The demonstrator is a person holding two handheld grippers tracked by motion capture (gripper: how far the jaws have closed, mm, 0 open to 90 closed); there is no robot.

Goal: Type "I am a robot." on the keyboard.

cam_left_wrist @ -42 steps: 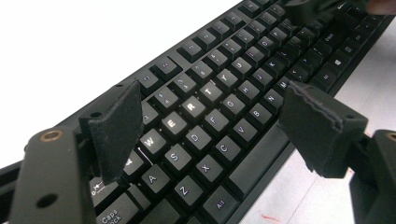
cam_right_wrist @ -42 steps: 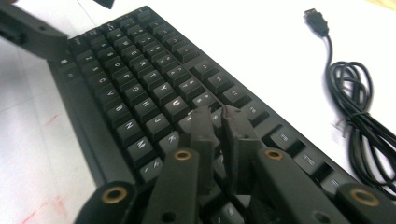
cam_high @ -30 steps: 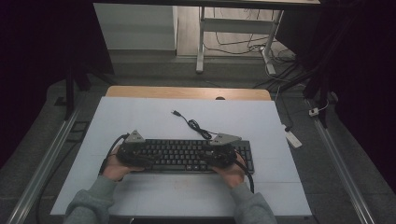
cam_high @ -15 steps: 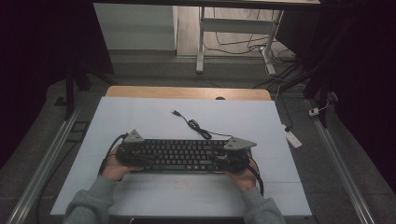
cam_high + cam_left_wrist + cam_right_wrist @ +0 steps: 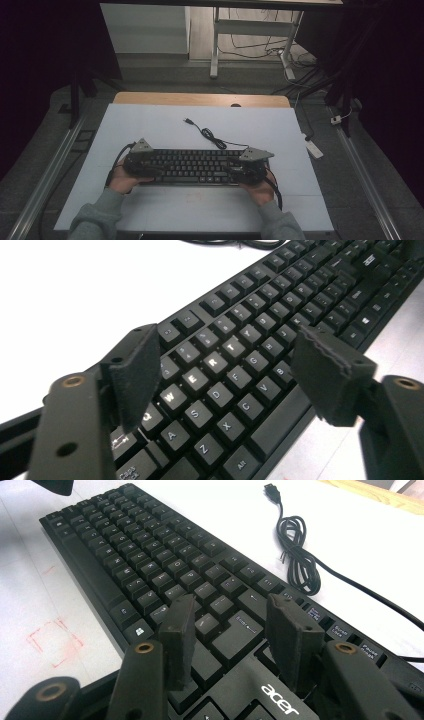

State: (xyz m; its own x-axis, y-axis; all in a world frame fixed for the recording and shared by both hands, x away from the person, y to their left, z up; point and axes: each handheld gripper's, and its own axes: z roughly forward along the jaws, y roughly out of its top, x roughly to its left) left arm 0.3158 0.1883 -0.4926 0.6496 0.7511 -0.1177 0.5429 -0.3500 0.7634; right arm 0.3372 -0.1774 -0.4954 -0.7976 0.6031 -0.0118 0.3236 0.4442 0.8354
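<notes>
The keyboard (image 5: 197,166) lies lengthwise across the table (image 5: 150,125), cable (image 5: 210,135) trailing away from me. My left gripper (image 5: 227,367), just narrowing, and right gripper (image 5: 230,630) seemingly grasp nothing.

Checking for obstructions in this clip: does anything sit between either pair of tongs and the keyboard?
Nothing visible does. The left tongs hover open over the letter keys of the keyboard, the right tongs over its enter key. The coiled cable lies behind it.
</notes>
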